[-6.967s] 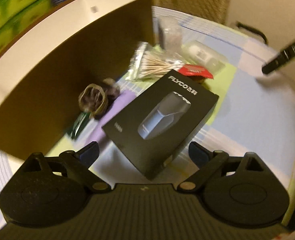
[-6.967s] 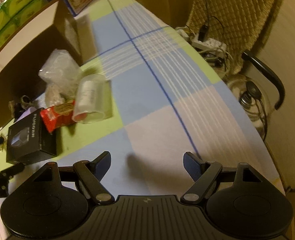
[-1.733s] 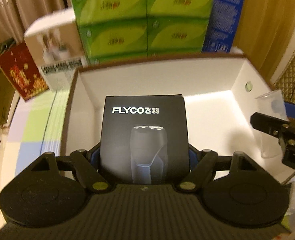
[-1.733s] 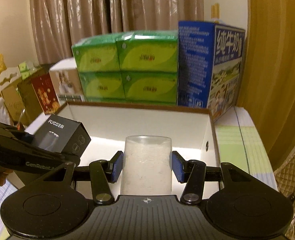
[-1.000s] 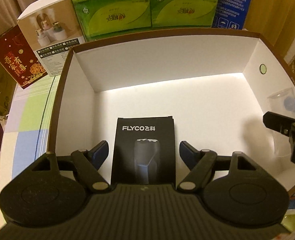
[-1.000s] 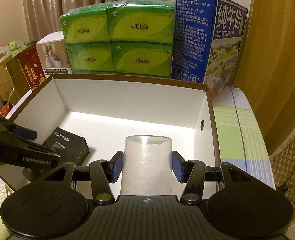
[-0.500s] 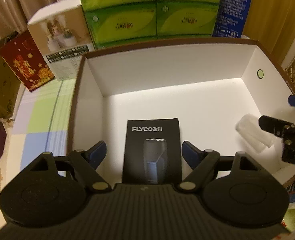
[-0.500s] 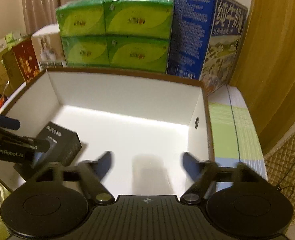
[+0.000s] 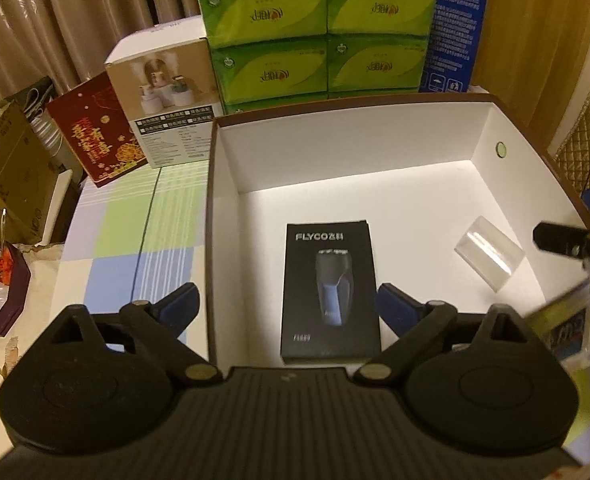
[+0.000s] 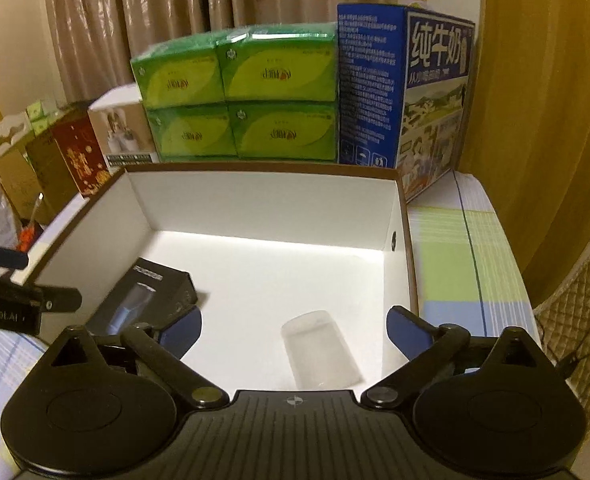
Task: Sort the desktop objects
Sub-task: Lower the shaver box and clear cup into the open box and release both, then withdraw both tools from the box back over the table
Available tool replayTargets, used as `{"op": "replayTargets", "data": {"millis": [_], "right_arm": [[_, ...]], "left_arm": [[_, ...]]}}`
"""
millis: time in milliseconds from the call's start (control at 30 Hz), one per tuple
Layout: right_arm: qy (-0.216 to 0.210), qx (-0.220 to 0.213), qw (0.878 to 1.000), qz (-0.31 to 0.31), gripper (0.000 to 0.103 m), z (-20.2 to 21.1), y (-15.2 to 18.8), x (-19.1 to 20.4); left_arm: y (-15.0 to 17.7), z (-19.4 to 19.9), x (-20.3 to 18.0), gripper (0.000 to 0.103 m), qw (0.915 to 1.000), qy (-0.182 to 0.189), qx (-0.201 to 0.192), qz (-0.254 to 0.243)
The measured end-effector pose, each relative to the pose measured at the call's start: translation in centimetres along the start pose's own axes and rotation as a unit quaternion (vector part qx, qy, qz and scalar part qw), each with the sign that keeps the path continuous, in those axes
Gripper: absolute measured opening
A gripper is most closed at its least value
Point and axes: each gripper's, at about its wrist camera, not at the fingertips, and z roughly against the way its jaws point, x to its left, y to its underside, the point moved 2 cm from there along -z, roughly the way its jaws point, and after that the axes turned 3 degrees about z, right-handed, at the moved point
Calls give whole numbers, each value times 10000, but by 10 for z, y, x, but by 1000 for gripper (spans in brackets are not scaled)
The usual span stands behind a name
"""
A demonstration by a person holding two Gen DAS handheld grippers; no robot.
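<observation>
A brown box with a white inside [image 9: 223, 184] stands on the table; it also shows in the right wrist view [image 10: 399, 216]. A black FLYCO shaver box [image 9: 329, 292] lies flat on its floor, also seen in the right wrist view [image 10: 143, 300]. A clear plastic cup [image 9: 489, 254] lies on its side near the box's right wall, also seen in the right wrist view [image 10: 319, 350]. My left gripper [image 9: 287, 308] is open and empty above the shaver box. My right gripper [image 10: 295, 328] is open and empty above the cup.
Green tissue packs [image 9: 319, 32], a blue milk carton [image 10: 407, 92], a white product box [image 9: 163, 92] and a red box [image 9: 95, 132] stand behind the brown box. The checked tablecloth [image 9: 127, 240] lies to its left and to its right [image 10: 455, 264].
My right gripper opened and let go of the cup, which now lies on its side in the box. Both grippers have pulled back and up a little.
</observation>
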Motion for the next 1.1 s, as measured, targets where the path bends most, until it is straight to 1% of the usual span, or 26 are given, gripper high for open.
{"op": "replayTargets", "data": {"millis": [33, 200, 500, 700, 867, 1000, 1100], "right_arm": [[-26, -51, 10000, -35, 101, 5, 1, 0], [-124, -230, 9993, -274, 101, 31, 6, 3], [42, -303, 9984, -476, 101, 66, 21, 15], [224, -348, 9981, -446, 101, 88, 44, 32], [272, -220, 9983, -474, 101, 101, 64, 44], [199, -156, 9982, -539, 101, 114, 78, 47], [61, -188, 9976, -664, 101, 124, 88, 44]], "left_arm": [[3, 4, 1, 94, 10000, -12, -24, -20], [19, 26, 8, 96, 10000, -28, -80, 29], [46, 57, 16, 96, 9998, 37, -165, 118], [68, 70, 23, 96, 9998, 101, -163, 62], [83, 77, 23, 96, 9999, 125, -115, 22], [96, 86, 20, 96, 9999, 117, -79, 37], [106, 92, 16, 96, 9999, 30, -31, 114]]}}
